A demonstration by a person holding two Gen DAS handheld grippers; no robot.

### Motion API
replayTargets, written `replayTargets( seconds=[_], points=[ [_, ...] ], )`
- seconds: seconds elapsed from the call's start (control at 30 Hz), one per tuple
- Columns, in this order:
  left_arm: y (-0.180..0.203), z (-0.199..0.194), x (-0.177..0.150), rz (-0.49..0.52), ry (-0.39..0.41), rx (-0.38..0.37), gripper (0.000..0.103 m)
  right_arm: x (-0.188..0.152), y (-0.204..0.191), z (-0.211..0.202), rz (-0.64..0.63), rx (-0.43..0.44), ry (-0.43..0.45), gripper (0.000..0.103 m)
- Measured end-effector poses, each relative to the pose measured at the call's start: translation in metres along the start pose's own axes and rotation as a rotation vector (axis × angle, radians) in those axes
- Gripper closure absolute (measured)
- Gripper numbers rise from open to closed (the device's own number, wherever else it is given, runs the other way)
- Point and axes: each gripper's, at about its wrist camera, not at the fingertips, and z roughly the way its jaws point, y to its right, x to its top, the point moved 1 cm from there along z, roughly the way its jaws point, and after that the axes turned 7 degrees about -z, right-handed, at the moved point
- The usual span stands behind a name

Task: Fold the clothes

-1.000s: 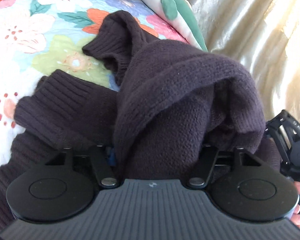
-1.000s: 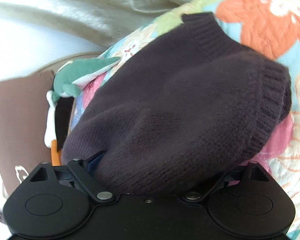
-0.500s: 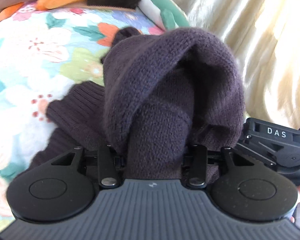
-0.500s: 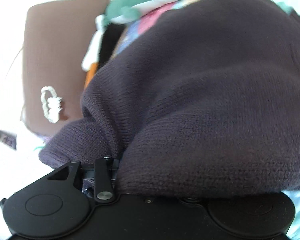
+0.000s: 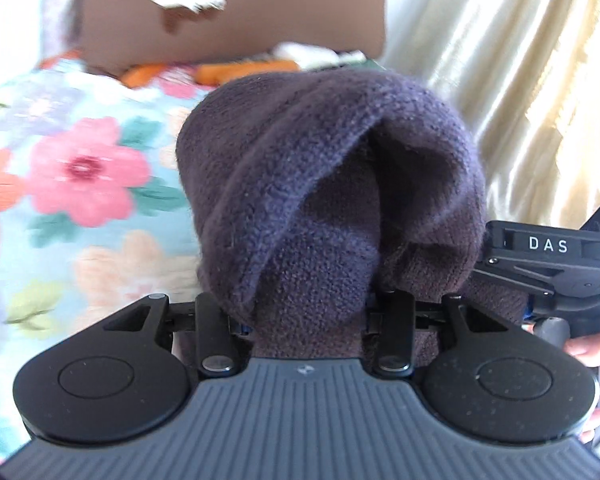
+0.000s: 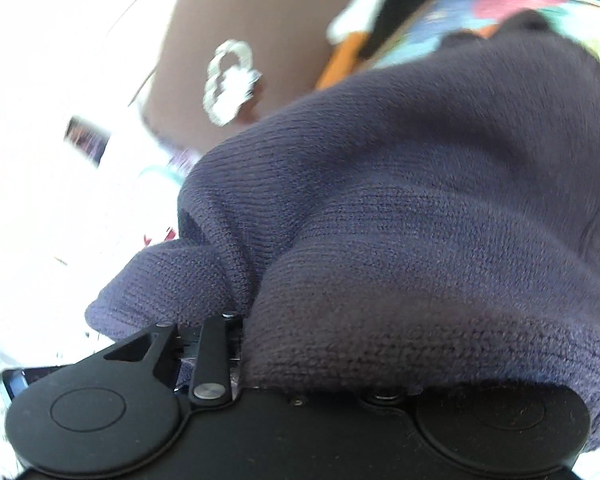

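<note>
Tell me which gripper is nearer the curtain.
Right. The right gripper sits beside the curtain; the left gripper is farther, toward the floral quilt. Both grippers' jaws have just been closing, with the purple sweater between them.

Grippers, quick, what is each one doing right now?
Left gripper: shut on the dark knit sweater.
Right gripper: jaws just closing, shut on the same sweater.

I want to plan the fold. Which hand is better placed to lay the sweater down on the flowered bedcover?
Probably left: its tongs grip the sweater with open bedcover visible beside them. The right view is mostly covered by sweater.
</note>
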Motion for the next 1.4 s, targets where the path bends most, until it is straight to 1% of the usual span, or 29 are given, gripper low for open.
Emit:
replayTargets(
  seconds=[0.07, 0.13, 0.2, 0.3, 0.4, 0.47, 0.53, 0.63, 0.83, 0.9, 0.93, 1.0, 1.07, 1.1, 1.17, 1.2, 1.27, 1.3, 1.33, 1.4],
  points=[
    [-0.013, -0.018, 0.001, -0.029, 0.009, 0.024, 0.061, -0.003, -0.026, 0.012, -0.09, 0.01, -0.023, 0.067],
    [-0.023, -0.033, 0.001, -0.04, 0.017, 0.035, 0.061, -0.009, -0.046, 0.023, -0.15, 0.015, -0.026, 0.067],
    [-0.029, -0.048, 0.001, -0.031, 0.029, 0.049, 0.06, -0.016, -0.064, 0.027, -0.177, 0.035, -0.014, 0.069],
    [-0.035, -0.077, 0.001, 0.007, 0.054, 0.077, 0.061, -0.031, -0.095, 0.026, -0.254, 0.055, 0.002, 0.07],
    [-0.047, -0.11, 0.002, 0.011, 0.086, 0.089, 0.061, -0.045, -0.126, 0.021, -0.289, 0.109, 0.016, 0.072],
    [-0.054, -0.133, 0.004, 0.009, 0.104, 0.09, 0.061, -0.041, -0.13, 0.015, -0.3, 0.148, 0.022, 0.074],
    [-0.061, -0.156, 0.006, 0.013, 0.121, 0.096, 0.061, -0.049, -0.139, 0.003, -0.325, 0.172, 0.024, 0.074],
    [-0.069, -0.189, 0.006, 0.04, 0.159, 0.125, 0.061, -0.061, -0.167, -0.003, -0.369, 0.208, 0.03, 0.074],
    [-0.083, -0.247, 0.0, 0.112, 0.232, 0.187, 0.061, -0.087, -0.223, -0.016, -0.514, 0.263, 0.046, 0.074],
    [-0.095, -0.252, -0.002, 0.117, 0.221, 0.206, 0.06, -0.097, -0.237, -0.014, -0.563, 0.253, 0.035, 0.074],
    [-0.102, -0.253, -0.003, 0.116, 0.211, 0.217, 0.059, -0.098, -0.239, -0.004, -0.569, 0.243, 0.018, 0.074],
    [-0.12, -0.247, -0.011, 0.129, 0.172, 0.252, 0.059, -0.103, -0.234, 0.02, -0.551, 0.222, -0.042, 0.074],
    [-0.141, -0.229, -0.02, 0.15, 0.099, 0.313, 0.059, -0.115, -0.224, 0.046, -0.523, 0.173, -0.114, 0.074],
    [-0.153, -0.218, -0.024, 0.144, 0.06, 0.338, 0.059, -0.121, -0.217, 0.062, -0.511, 0.131, -0.157, 0.074],
    [-0.177, -0.2, -0.034, 0.122, 0.015, 0.364, 0.059, -0.138, -0.202, 0.093, -0.531, -0.011, -0.24, 0.074],
    [-0.187, -0.192, -0.039, 0.114, 0.002, 0.376, 0.059, -0.148, -0.197, 0.105, -0.589, -0.112, -0.258, 0.074],
    [-0.203, -0.177, -0.047, 0.103, -0.007, 0.399, 0.059, -0.17, -0.194, 0.121, -0.779, -0.319, -0.263, 0.074],
    [-0.209, -0.17, -0.049, 0.097, -0.004, 0.403, 0.058, -0.181, -0.194, 0.124, -0.881, -0.4, -0.263, 0.074],
    [-0.208, -0.17, -0.059, 0.089, 0.002, 0.404, 0.058, -0.189, -0.194, 0.125, -0.957, -0.447, -0.262, 0.073],
    [-0.212, -0.175, -0.066, 0.072, 0.017, 0.396, 0.057, -0.19, -0.192, 0.122, -0.957, -0.45, -0.261, 0.073]
  ],
)
